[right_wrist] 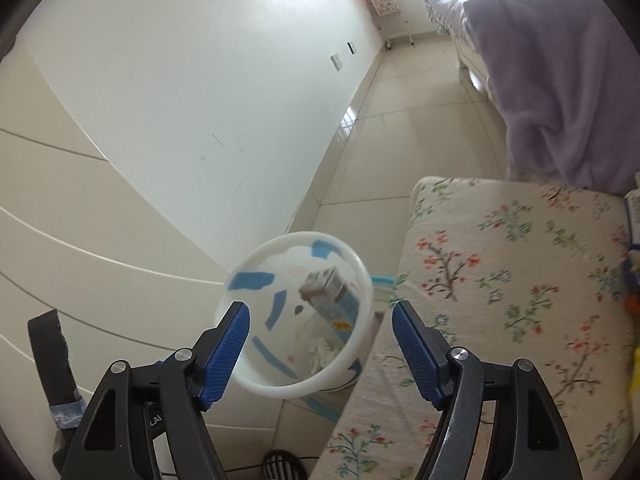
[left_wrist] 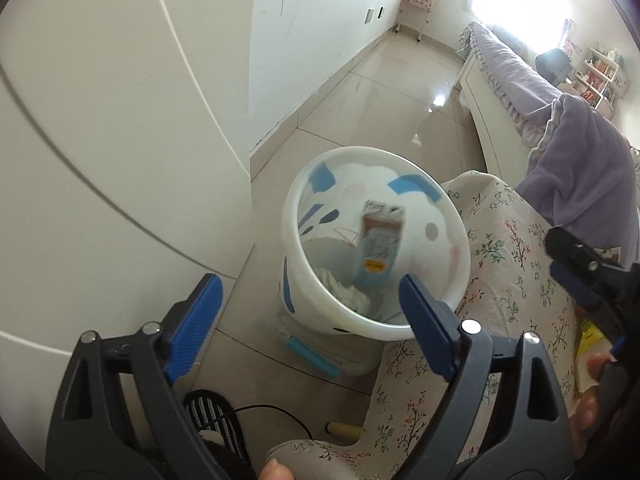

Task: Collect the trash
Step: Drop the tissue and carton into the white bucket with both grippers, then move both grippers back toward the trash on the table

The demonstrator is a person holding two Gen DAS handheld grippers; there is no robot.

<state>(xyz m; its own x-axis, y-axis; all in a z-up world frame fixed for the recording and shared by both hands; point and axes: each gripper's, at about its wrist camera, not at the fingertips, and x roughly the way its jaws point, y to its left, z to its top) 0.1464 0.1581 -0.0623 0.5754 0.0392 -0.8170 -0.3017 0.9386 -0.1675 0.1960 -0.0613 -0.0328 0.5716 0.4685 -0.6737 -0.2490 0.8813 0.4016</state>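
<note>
With the left tool (left_wrist: 308,300) and right tool (right_wrist: 320,320) both spread wide and empty above the white bin (left_wrist: 376,326), the blurred carton (left_wrist: 380,244) sits inside it, so the drop step looks complete and fetching further trash comes next.

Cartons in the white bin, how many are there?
1. A light blue carton stands tilted inside the bin, leaning toward its wall on the floral cushion's side, above crumpled paper. More could be hidden beneath the paper.

Pale blue carton (left_wrist: 378,246) blurred, tilted inside white blue-patterned bin (left_wrist: 456,240), frame centre; crumpled tissue (left_wrist: 348,290) at bottom.
</note>
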